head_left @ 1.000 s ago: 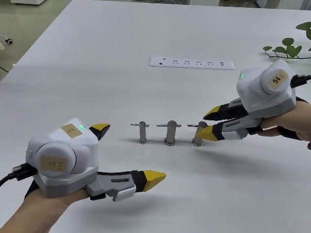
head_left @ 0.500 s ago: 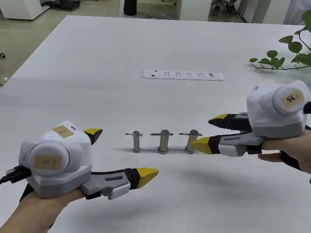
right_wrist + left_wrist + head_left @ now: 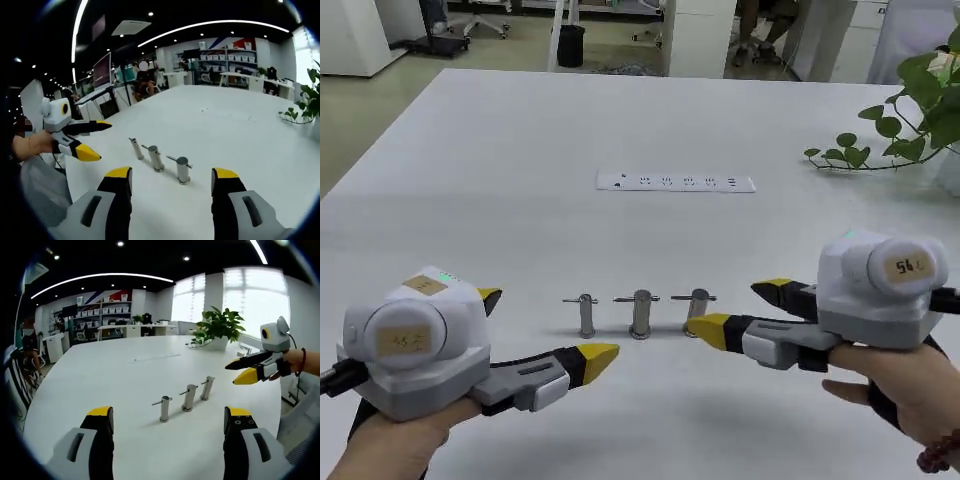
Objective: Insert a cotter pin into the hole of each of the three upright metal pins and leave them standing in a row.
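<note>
Three upright metal pins [image 3: 641,313] stood in a row on the white table [image 3: 620,130]. Each carried a cotter pin [image 3: 630,298] crosswise through its top, lying along the line of the row. The right gripper [image 3: 732,308] was spread wide and empty, its nearer jaw tip just beside the rightmost pin [image 3: 698,308]. The left gripper [image 3: 546,322] was likewise spread and empty, near the leftmost pin [image 3: 586,315] but clear of it. Insertion appeared complete. Any correction would fall to the right gripper, the closer.
</note>
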